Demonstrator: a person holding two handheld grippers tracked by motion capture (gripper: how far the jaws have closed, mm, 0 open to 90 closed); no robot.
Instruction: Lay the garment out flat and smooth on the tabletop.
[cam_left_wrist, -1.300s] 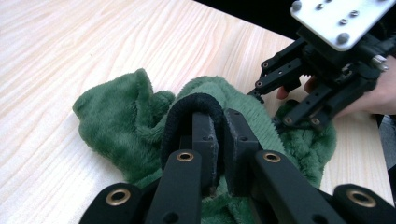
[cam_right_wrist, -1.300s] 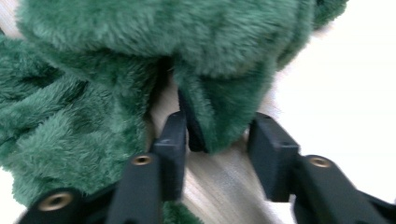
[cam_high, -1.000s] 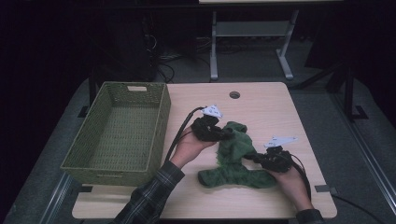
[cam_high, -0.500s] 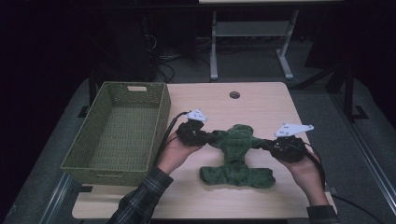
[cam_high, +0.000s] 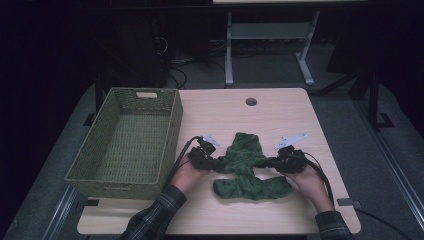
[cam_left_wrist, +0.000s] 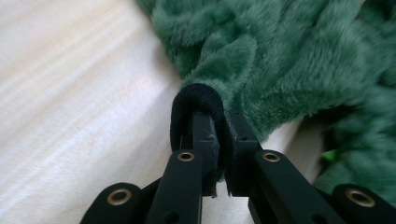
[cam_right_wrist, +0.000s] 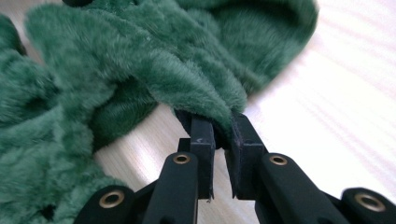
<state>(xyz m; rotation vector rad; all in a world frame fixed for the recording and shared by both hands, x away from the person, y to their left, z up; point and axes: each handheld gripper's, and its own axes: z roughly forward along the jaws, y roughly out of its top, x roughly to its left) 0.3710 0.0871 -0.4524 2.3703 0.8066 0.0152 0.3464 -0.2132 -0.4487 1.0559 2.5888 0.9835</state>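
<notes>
Green fuzzy garment (cam_high: 246, 167) spread on the wooden table (cam_high: 280, 112), a little right of the woven basket (cam_high: 127, 140) and clear of its wall. Held at both ends: left gripper (cam_high: 212, 163) at the end nearer the basket, right gripper (cam_high: 274, 162) at the far end, with the cloth pulled sideways between them and its lower part bunched on the tabletop. Plenty of bare wood beyond the garment, up to the round hole (cam_high: 251, 101) near the far edge; a narrower strip between garment and near edge, where both forearms come in. Tight gap between the left hand (cam_high: 187, 175) and the basket; more free tabletop outward of the right hand (cam_high: 310, 181). Seen close from the left gripper view: jaws of the left gripper (cam_left_wrist: 219, 140) pressed almost together, pinching a dark rolled hem (cam_left_wrist: 196, 100) of the garment (cam_left_wrist: 289, 60). Seen close from the right gripper view: jaws of the right gripper (cam_right_wrist: 219, 135) likewise nearly closed, clamping a fold of green pile (cam_right_wrist: 140, 60) just above the tabletop (cam_right_wrist: 336, 93).
</notes>
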